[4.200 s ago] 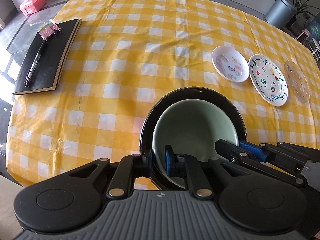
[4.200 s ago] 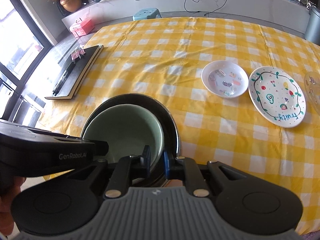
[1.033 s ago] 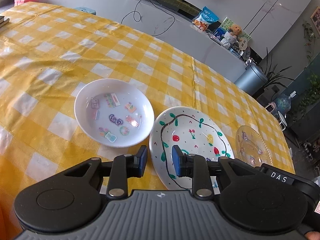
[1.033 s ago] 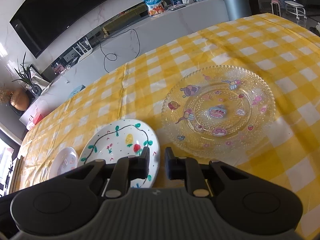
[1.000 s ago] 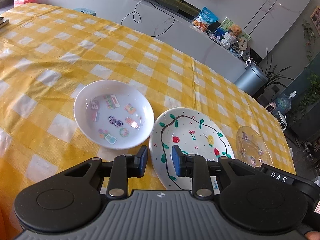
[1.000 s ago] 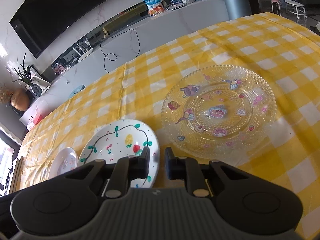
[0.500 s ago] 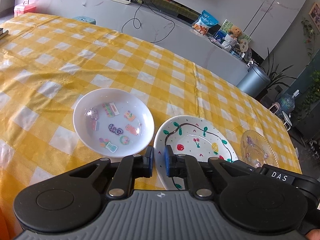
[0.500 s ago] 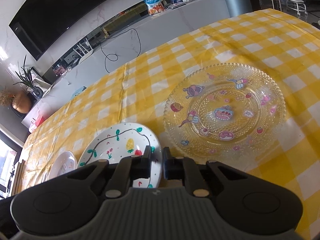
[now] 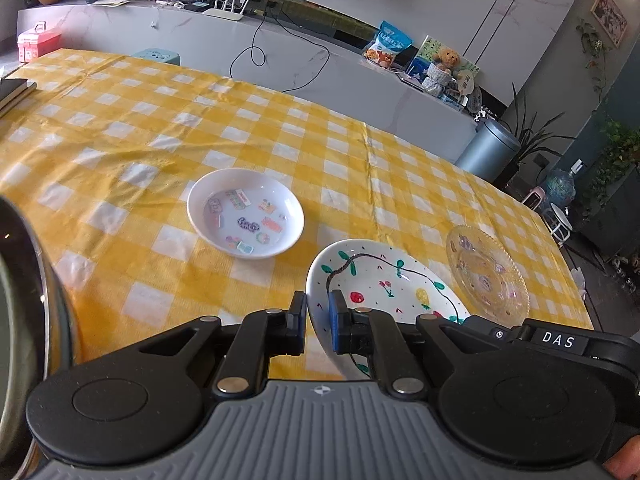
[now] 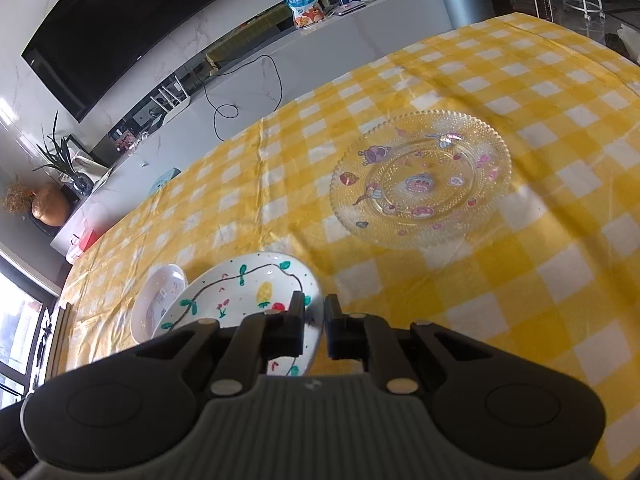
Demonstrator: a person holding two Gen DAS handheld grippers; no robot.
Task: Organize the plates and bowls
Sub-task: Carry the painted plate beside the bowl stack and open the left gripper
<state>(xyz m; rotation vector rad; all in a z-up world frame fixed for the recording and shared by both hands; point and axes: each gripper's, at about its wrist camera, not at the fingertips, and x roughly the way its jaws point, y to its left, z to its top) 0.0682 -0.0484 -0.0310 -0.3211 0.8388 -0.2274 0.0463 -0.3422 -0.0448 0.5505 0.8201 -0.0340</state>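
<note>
My left gripper point(image 9: 318, 316) is shut on the left rim of the white fruit-painted plate point(image 9: 384, 280). My right gripper point(image 10: 314, 320) is shut on the same plate's right rim point(image 10: 240, 296). The plate is lifted off the yellow checked tablecloth and tilted. A small white bowl with stickers point(image 9: 246, 212) sits on the cloth to its left; it also shows in the right wrist view point(image 10: 158, 300). A clear glass plate with cartoon prints point(image 10: 420, 178) lies to the right, also in the left wrist view point(image 9: 486, 272).
The dark rim of the stacked bowls point(image 9: 36, 280) shows at the far left edge. A dark notebook point(image 9: 12, 90) lies at the table's far left. A grey bin point(image 9: 488, 154) and a low counter point(image 9: 280, 68) stand beyond the table.
Both grippers have closed on the fruit plate's opposite rims and raised it off the cloth. Earlier both held the stacked bowls, which now sit at the left.
</note>
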